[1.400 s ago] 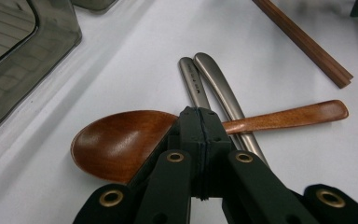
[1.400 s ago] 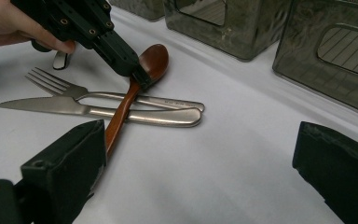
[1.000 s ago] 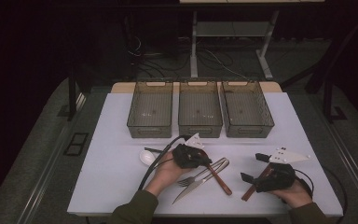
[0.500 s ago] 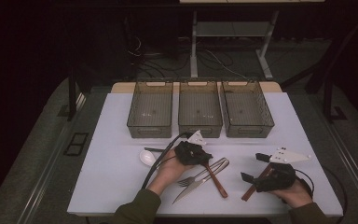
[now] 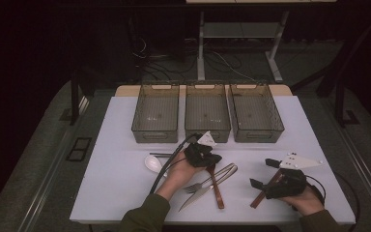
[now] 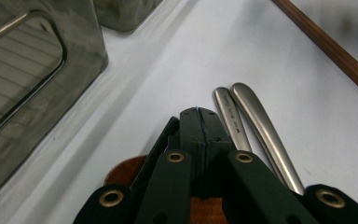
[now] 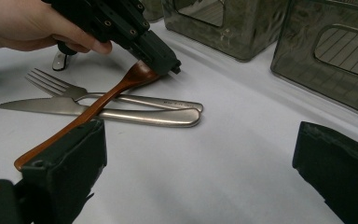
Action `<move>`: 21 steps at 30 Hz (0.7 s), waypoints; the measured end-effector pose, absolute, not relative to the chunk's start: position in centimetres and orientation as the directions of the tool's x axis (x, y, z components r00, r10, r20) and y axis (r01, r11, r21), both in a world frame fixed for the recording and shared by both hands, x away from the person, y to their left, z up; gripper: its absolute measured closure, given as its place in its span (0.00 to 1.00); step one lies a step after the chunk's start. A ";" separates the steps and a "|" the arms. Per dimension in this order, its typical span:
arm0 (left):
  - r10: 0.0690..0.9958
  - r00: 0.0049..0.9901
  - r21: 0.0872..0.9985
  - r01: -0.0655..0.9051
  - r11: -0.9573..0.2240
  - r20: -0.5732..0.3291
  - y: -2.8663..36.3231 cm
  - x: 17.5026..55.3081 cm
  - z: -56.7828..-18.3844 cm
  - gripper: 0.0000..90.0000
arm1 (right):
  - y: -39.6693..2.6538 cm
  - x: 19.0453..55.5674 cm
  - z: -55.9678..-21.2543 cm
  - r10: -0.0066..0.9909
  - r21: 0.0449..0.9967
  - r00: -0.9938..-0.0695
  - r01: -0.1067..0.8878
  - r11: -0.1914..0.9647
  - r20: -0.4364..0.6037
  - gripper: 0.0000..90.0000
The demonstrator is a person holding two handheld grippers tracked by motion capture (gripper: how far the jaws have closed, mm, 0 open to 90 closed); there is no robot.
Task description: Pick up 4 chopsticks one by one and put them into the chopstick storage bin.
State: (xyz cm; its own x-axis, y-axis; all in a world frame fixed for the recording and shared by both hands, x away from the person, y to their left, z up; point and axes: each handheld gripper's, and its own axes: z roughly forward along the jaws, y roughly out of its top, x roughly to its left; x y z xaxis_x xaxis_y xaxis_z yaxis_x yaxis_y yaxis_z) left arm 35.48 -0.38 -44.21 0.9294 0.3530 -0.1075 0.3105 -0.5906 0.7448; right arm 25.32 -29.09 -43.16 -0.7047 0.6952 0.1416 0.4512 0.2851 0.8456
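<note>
A brown wooden spoon (image 5: 216,188) lies across a steel fork (image 5: 195,186) and knife (image 5: 193,198) at the table's front middle. My left gripper (image 5: 215,158) is shut, its tips low over the spoon's bowl (image 7: 140,74). In the left gripper view the closed jaws (image 6: 198,116) cover the bowl (image 6: 121,172), and I see nothing pinched between them. My right gripper (image 5: 265,173) rests at the front right with its jaws wide open and empty (image 7: 198,140). A brown stick (image 5: 260,194) lies under it.
Three grey see-through bins (image 5: 154,135) (image 5: 207,133) (image 5: 258,134) stand in a row at the back of the white table (image 5: 116,193). A white spoon (image 5: 152,163) and dark chopsticks (image 5: 162,154) lie left of my left hand.
</note>
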 end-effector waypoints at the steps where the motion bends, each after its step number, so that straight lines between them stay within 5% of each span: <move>1: 0.354 0.929 0.746 0.312 -0.588 -0.110 -0.5 35.5 -44.2 0.99 | -29.1 25.3 -43.2 0.695 0.846 -0.705 0.451 0.285 0.142 0.03; 21: 0.402 0.908 0.759 0.344 -0.552 -0.119 -0.9 37.5 -44.2 0.99 | -29.1 25.3 -43.2 0.695 0.845 -0.705 0.452 0.286 0.141 0.03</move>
